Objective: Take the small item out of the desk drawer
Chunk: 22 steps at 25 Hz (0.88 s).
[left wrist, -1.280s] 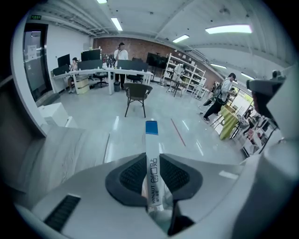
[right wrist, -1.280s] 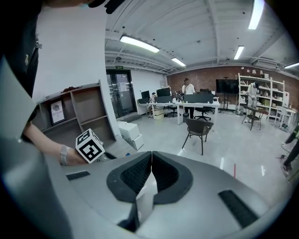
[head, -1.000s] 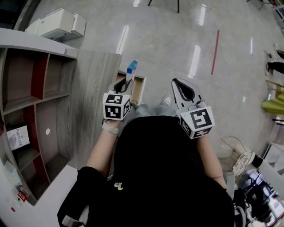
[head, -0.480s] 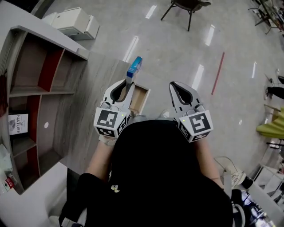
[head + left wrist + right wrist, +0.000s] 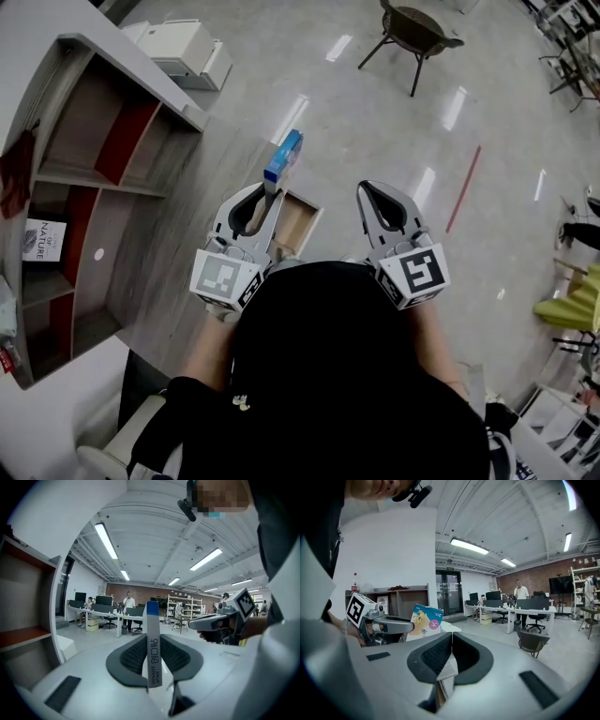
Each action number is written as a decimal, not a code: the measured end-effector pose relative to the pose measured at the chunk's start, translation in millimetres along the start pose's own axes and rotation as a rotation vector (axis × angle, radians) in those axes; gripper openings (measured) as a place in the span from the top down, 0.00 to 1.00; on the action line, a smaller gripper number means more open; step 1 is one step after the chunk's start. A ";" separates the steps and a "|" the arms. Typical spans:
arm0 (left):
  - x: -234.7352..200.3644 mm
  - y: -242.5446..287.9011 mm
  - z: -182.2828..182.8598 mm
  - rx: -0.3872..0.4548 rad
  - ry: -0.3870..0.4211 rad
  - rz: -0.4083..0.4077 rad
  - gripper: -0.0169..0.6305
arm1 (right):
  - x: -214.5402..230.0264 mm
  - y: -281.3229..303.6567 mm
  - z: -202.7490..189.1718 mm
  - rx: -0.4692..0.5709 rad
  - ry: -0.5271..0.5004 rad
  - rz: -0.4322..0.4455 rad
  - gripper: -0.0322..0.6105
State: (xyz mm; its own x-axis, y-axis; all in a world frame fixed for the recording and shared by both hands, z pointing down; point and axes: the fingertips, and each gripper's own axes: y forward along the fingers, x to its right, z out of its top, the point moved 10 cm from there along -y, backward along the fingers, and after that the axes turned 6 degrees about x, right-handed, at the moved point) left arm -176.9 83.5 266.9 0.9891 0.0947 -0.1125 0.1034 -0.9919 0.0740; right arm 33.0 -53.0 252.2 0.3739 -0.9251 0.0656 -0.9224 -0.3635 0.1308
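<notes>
Left claw [image 5: 271, 194] has the small blue-and-white box [image 5: 283, 156] pinched edge-on between its pads, jaws only partly apart. Box is up and clear of the open drawer [image 5: 302, 223], right beside the grey desk [image 5: 178, 234]. Right claw [image 5: 362, 191] hangs alongside, jaws together on nothing.

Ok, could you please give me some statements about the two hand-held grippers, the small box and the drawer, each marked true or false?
1. The left hand-held gripper grips a small box. True.
2. The right hand-held gripper holds a box too. False: its jaws are shut with nothing between them.
3. The drawer is closed. False: it stands open.
4. The small box is out of the drawer. True.
</notes>
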 end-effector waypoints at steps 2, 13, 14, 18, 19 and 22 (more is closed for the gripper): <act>1.0 -4.7 4.3 0.015 0.008 0.017 0.83 | -1.2 3.9 7.6 0.010 0.008 -0.002 0.95; 10.1 -20.2 10.7 0.062 0.011 0.057 0.83 | -7.4 9.3 13.7 0.009 -0.005 0.074 0.95; 10.1 -21.3 10.5 0.066 0.010 0.059 0.83 | -7.3 9.2 13.7 0.007 -0.004 0.067 0.95; 9.1 -24.3 8.2 0.076 0.008 0.079 0.83 | -9.7 7.5 13.5 0.021 -0.003 0.073 0.95; 8.5 -24.9 7.3 0.077 0.004 0.084 0.83 | -10.4 7.4 13.8 0.025 -0.007 0.080 0.95; 6.4 -25.7 6.0 0.075 -0.009 0.091 0.83 | -10.6 6.4 12.7 0.021 -0.009 0.082 0.95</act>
State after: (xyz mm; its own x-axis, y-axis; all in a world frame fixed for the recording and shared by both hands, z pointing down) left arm -173.9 109.0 258.3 0.9931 0.0040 -0.1173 0.0052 -0.9999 0.0100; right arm 21.9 -46.9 239.7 0.2961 -0.9528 0.0666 -0.9518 -0.2884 0.1048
